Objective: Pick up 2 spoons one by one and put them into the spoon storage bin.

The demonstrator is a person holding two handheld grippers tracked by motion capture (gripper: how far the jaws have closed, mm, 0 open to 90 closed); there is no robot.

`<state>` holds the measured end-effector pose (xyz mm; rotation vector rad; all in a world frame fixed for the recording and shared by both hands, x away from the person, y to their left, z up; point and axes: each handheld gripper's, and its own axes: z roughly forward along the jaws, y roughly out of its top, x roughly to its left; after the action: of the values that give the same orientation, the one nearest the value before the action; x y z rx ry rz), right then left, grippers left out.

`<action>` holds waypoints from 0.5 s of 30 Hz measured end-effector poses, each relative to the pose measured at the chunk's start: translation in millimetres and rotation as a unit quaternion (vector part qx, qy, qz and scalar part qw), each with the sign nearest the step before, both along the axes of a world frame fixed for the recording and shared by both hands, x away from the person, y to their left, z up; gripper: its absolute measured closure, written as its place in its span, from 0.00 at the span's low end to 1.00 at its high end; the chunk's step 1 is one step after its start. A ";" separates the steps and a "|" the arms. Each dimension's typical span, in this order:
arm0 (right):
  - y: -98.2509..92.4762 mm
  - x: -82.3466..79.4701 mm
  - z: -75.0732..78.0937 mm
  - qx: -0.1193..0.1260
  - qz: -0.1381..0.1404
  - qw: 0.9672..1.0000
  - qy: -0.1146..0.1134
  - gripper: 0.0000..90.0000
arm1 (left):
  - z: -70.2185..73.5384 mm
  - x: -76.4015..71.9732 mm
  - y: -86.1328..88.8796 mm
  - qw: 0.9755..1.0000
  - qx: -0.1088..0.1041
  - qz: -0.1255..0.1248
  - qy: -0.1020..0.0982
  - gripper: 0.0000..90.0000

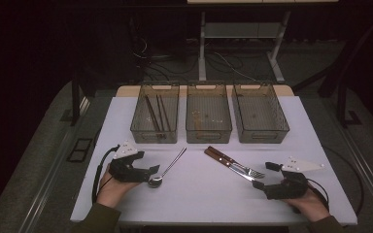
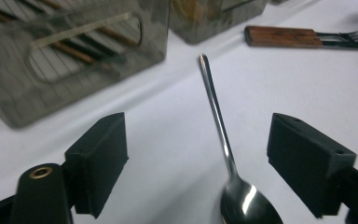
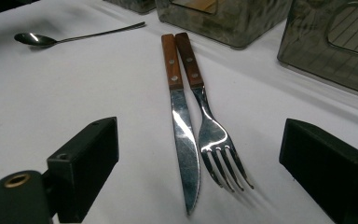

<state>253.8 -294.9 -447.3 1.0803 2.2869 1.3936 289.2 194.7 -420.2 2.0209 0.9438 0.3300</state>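
A metal spoon lies on the white table, its bowl toward me. My left gripper is low over the table and open; in the left gripper view the spoon's bowl lies between the jaws of the left gripper, untouched by either pad. A knife and a fork with wooden handles lie side by side. My right gripper faces their tips and stands open, with the knife point and the tines between its jaws, not gripped.
Three smoky see-through bins stand in a row at the back: the left bin holds several thin dark sticks, the middle bin some small pieces, and the right bin looks bare. Past the table are a desk frame and cables on the floor.
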 end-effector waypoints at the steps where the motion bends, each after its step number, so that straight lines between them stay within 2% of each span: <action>1: 0.7 -0.1 0.0 -0.003 0.001 1.000 -0.001 0.12 | -2.2 -1.9 1.0 1.000 0.000 0.000 0.004 0.24; 4: 2.0 -0.9 0.1 -0.008 0.002 1.000 -0.003 0.12 | -7.8 -6.1 3.2 1.000 0.000 -0.002 0.024 0.31; 7: 2.0 -0.7 0.0 -0.009 0.000 1.000 -0.003 0.12 | -9.7 -8.4 4.9 0.999 -0.001 -0.007 0.035 0.40; 15: 2.8 -0.6 -0.8 -0.013 -0.001 1.000 -0.003 0.12 | -14.2 -7.4 -0.2 0.998 0.005 -0.034 0.056 0.57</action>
<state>253.1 -292.1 -448.1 1.0686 2.2924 1.3596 281.8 194.5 -434.4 2.0927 0.9417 0.1855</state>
